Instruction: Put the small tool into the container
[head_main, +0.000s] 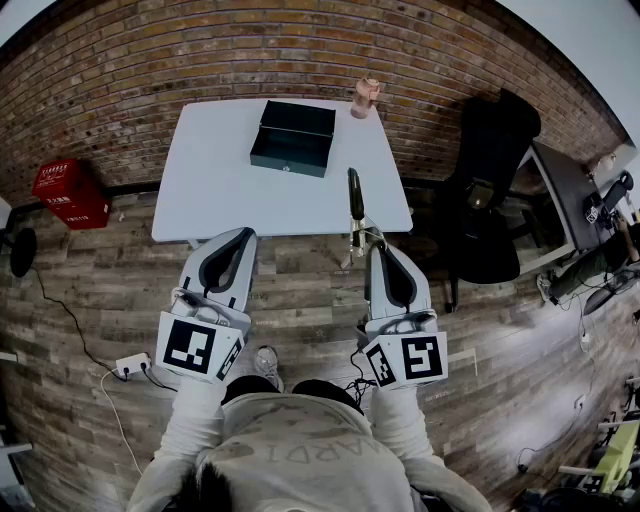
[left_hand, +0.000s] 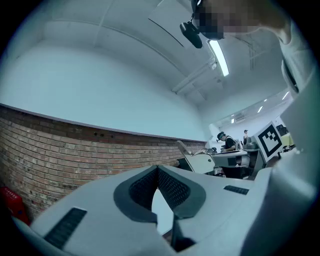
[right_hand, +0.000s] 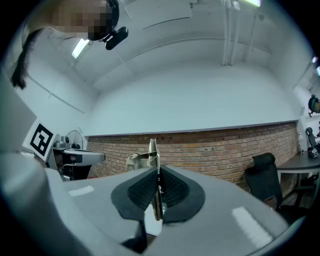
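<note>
A dark, lidded box (head_main: 292, 137) stands open on the white table (head_main: 210, 190), toward its far side. My right gripper (head_main: 373, 250) is shut on a small tool (head_main: 355, 205) with a black handle and a metal end, which sticks out forward over the table's near edge. In the right gripper view the tool's thin metal part (right_hand: 154, 165) stands upright, pinched between the pads of the right gripper (right_hand: 158, 174). My left gripper (head_main: 243, 237) hovers off the table's near edge with its jaws together and nothing in them; the left gripper (left_hand: 157, 171) faces a brick wall.
A pink object (head_main: 366, 96) sits at the table's far right corner. A black office chair (head_main: 490, 190) and a grey desk (head_main: 570, 195) stand to the right. On the wooden floor lie a red box (head_main: 68, 193) at left and a power strip (head_main: 131, 364).
</note>
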